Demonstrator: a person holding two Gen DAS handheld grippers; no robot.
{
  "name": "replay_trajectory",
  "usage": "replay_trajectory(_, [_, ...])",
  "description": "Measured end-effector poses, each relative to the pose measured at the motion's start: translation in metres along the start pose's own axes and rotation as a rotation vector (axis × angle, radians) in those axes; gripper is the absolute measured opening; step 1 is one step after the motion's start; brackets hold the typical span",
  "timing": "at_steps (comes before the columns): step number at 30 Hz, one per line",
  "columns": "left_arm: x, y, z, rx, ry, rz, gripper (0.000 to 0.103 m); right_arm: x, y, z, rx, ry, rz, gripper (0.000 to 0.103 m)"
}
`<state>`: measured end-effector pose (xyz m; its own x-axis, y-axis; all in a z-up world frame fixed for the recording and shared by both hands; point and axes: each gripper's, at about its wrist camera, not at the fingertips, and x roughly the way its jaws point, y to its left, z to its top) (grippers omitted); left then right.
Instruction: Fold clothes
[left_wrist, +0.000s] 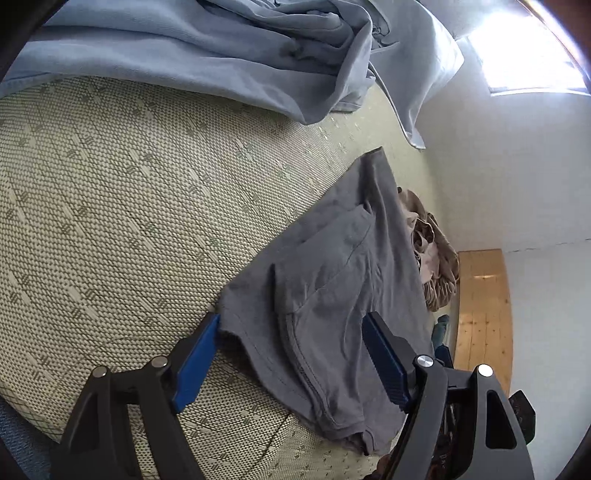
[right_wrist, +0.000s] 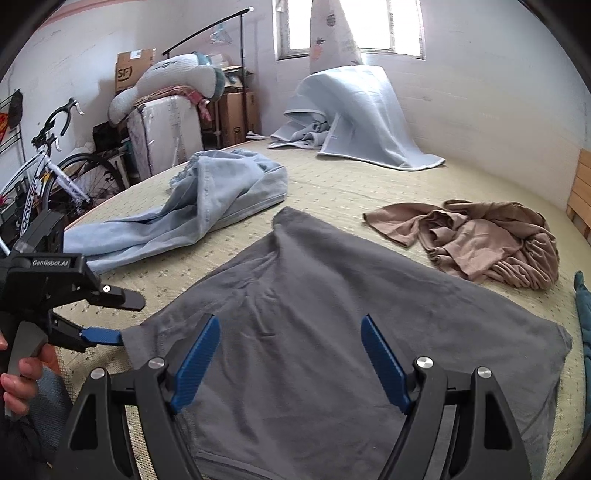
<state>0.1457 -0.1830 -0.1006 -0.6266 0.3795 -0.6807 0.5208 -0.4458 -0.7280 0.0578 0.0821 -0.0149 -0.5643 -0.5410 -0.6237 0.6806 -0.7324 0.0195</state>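
Note:
A grey T-shirt (right_wrist: 332, 295) lies spread flat on the woven bed mat (right_wrist: 351, 184). My right gripper (right_wrist: 290, 321) hovers open over its near part, with cloth showing between the blue fingers. My left gripper (right_wrist: 131, 320) is at the shirt's left edge, held by a hand (right_wrist: 18, 376); its lower blue finger touches the hem. In the left wrist view the left gripper (left_wrist: 291, 319) is open across the grey T-shirt (left_wrist: 351, 277), the left fingertip at the edge, and a sleeve lies folded onto the body.
Light blue jeans (right_wrist: 207, 206) lie crumpled to the far left and a brown garment (right_wrist: 487, 243) to the right. A pale blue blanket (right_wrist: 362, 118) is heaped by the window. A bicycle (right_wrist: 55, 162) and boxes (right_wrist: 236, 114) stand beside the bed, with a wooden headboard (right_wrist: 580, 195) on the right.

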Motion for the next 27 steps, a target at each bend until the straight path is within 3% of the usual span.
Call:
replay_trajectory(12, [-0.002, 0.006, 0.004, -0.021, -0.002, 0.012, 0.08, 0.009, 0.016, -0.004, -0.051, 0.016, 0.03, 0.082])
replay_trajectory(18, [-0.002, 0.009, 0.005, -0.03, -0.002, 0.071, 0.048, 0.01, 0.018, -0.005, -0.054, 0.022, 0.037, 0.082])
replay_trajectory(21, [-0.003, 0.012, 0.005, -0.038, 0.0, 0.091, 0.044, 0.011, 0.024, -0.006, -0.078, 0.019, 0.035, 0.082])
replay_trajectory(24, [-0.004, 0.014, 0.004, -0.052, 0.004, 0.099, 0.029, 0.012, 0.035, -0.008, -0.115, 0.021, 0.044, 0.082])
replay_trajectory(26, [-0.004, 0.014, 0.004, -0.061, 0.003, 0.087, 0.028, 0.013, 0.042, -0.01, -0.14, 0.022, 0.05, 0.082])
replay_trajectory(27, [-0.005, 0.013, 0.004, -0.062, -0.001, 0.08, 0.02, 0.013, 0.045, -0.01, -0.153, 0.023, 0.053, 0.082])
